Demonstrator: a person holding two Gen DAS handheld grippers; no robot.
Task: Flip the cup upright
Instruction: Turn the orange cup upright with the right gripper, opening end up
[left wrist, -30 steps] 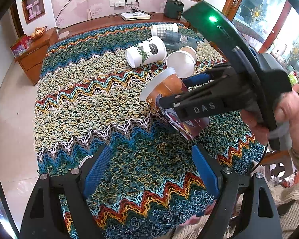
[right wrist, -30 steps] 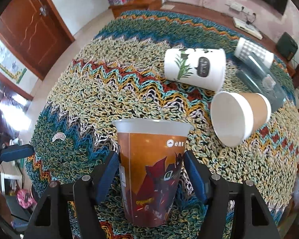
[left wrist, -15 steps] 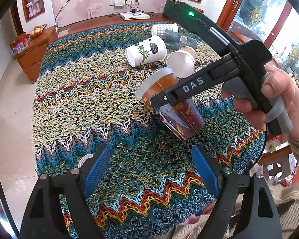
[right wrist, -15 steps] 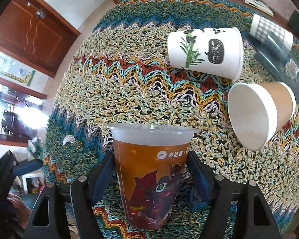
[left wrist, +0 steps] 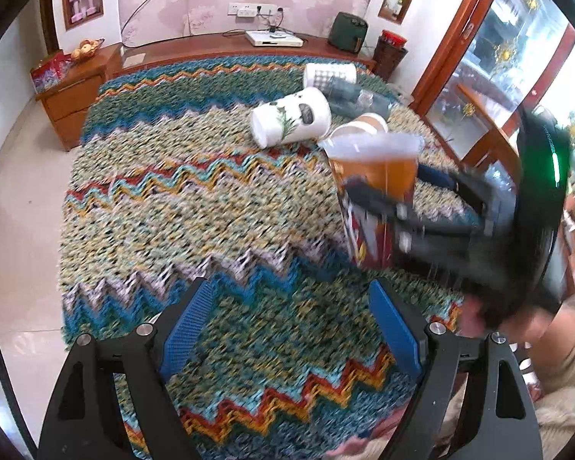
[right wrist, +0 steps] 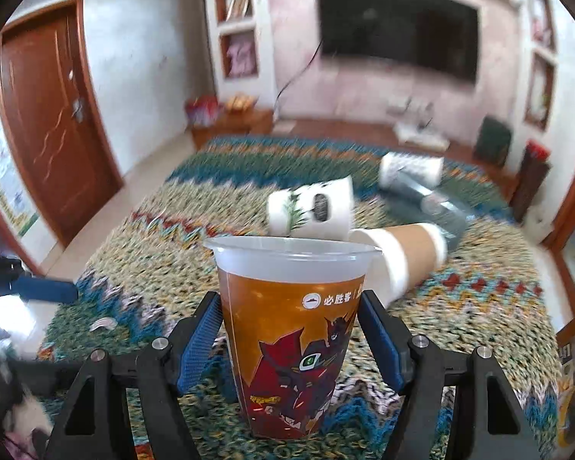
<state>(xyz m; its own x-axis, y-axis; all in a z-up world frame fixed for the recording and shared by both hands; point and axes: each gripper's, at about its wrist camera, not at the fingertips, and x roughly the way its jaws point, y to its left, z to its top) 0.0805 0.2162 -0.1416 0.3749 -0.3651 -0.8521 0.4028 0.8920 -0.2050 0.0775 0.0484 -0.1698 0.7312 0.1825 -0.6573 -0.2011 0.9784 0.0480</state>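
Note:
My right gripper (right wrist: 291,341) is shut on an orange plastic cup (right wrist: 287,329) with a red cartoon print and a frosted rim. The cup stands upright, mouth up, its base at or just above the knitted cloth. In the left wrist view the same cup (left wrist: 375,188) is right of centre, held from the right by the blurred right gripper (left wrist: 433,222). My left gripper (left wrist: 291,329) is open and empty, low over the near part of the cloth (left wrist: 195,199), short of the cup.
Behind the held cup several cups lie on their sides: a white cup with a bamboo print (left wrist: 291,120), a brown paper cup (right wrist: 406,253), a checked cup (left wrist: 329,75) and a dark clear one (left wrist: 356,97). A wooden sideboard (left wrist: 226,46) runs along the far wall.
The right gripper has swung the orange cup from tilted on its side to upright, mouth up. The right wrist view rose from looking down at the cloth to looking level. The left gripper stayed open.

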